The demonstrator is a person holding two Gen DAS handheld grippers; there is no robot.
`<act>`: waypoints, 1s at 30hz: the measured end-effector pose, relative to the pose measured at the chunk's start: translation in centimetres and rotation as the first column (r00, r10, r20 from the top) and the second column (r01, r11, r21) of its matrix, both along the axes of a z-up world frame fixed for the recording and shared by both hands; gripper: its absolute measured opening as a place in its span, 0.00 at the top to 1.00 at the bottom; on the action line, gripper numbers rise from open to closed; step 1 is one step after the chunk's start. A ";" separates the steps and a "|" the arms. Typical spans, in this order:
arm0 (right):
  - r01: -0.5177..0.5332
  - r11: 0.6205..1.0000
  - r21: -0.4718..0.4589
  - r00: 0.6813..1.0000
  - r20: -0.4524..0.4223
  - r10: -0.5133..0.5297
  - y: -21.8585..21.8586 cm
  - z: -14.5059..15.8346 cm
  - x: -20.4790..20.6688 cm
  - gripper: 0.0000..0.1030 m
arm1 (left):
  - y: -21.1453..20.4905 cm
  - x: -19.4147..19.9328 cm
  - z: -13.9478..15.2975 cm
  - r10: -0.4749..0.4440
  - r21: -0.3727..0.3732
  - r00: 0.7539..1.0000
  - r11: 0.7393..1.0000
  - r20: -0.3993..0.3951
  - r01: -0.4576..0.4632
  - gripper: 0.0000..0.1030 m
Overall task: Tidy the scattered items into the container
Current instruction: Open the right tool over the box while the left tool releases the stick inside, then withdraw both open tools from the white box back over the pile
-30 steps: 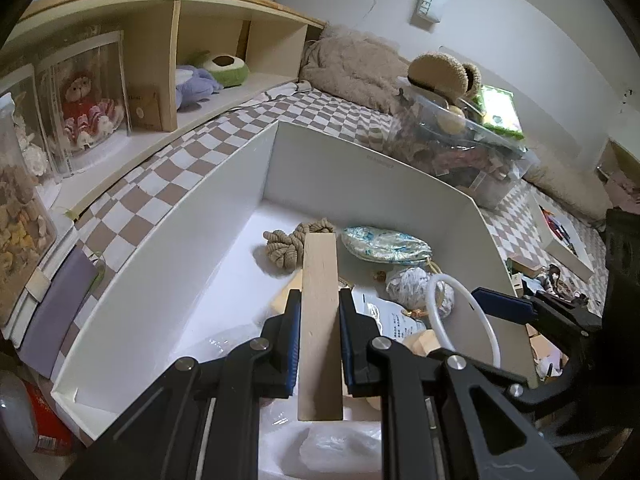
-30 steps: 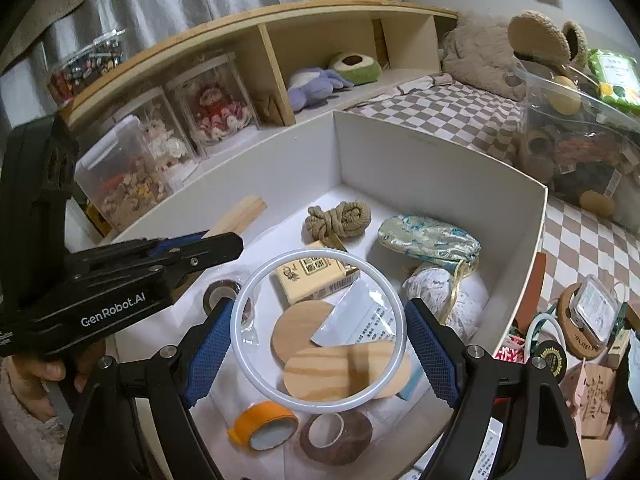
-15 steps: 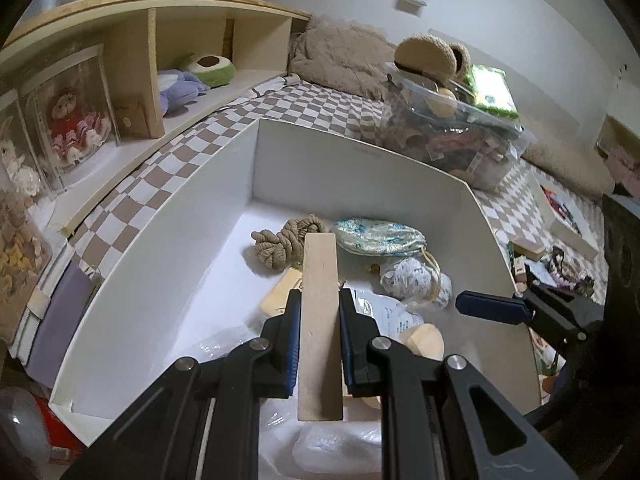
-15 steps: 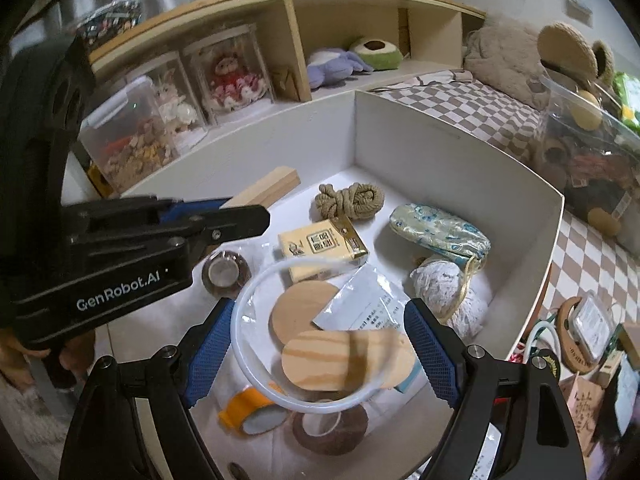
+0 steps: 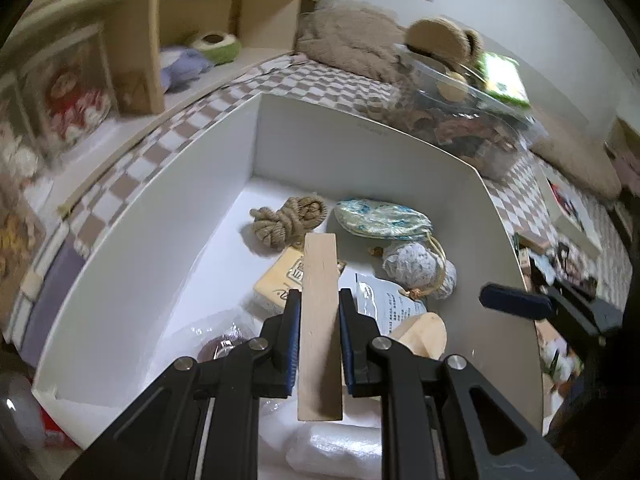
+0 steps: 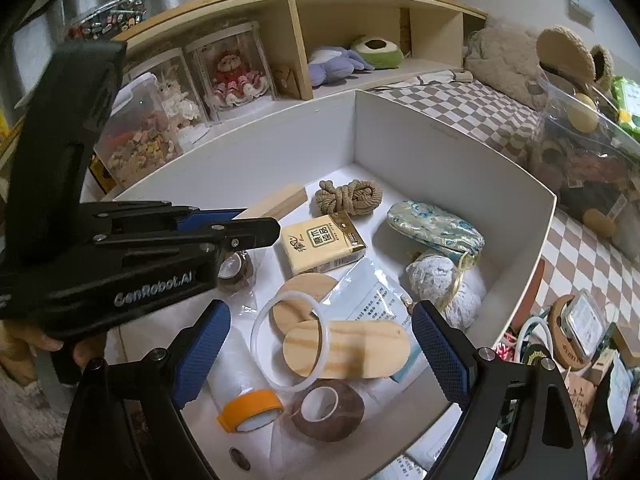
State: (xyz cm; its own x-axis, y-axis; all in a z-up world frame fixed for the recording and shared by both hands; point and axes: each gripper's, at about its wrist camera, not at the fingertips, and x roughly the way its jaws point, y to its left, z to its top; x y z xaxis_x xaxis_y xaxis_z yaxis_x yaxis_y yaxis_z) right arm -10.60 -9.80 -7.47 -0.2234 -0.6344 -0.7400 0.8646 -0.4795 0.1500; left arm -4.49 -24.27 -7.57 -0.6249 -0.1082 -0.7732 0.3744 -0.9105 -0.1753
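Note:
Over the white box, my left gripper has its jaws opening. The wooden block still stands between the pads, with a thin gap on each side. In the right wrist view the block sticks out past the left gripper. My right gripper is open and still widening, with nothing between its pads. The white ring lies flat in the box on two wooden discs. One right fingertip shows in the left wrist view.
The box also holds a rope bundle, a tissue pack, a brocade pouch, a lace pouch and tape rolls. A wooden shelf runs behind. A clear bin and small clutter sit right of the box.
The white ring left the right jaws and dropped onto the wooden discs in the box. The right jaws widened. The left jaws parted from the block they had clamped.

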 end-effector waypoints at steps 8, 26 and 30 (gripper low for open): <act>0.008 1.000 -0.014 1.000 0.003 -0.008 0.6 0.3 0.0 0.11 | 0.3 0.8 0.7 0.035 -0.028 0.999 0.999 -0.018 -0.035 0.37; 0.051 0.998 -0.038 0.997 -0.062 -0.054 1.6 1.6 0.8 0.00 | 1.4 2.6 3.0 0.044 -0.142 0.997 0.988 -0.069 -0.053 0.08; 0.068 0.997 -0.044 0.995 -0.075 -0.071 2.1 2.0 0.8 0.00 | 1.7 3.0 3.6 0.042 -0.161 0.997 0.986 -0.071 -0.053 0.00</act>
State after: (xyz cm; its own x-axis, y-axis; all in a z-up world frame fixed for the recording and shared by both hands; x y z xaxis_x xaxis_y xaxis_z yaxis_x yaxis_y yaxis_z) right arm -9.81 -7.74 -5.50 -0.3233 -0.6453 -0.6922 0.8390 -0.5338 0.1058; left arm -1.51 -22.59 -3.95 -0.6656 -0.2599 -0.6996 0.4107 -0.9103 -0.0526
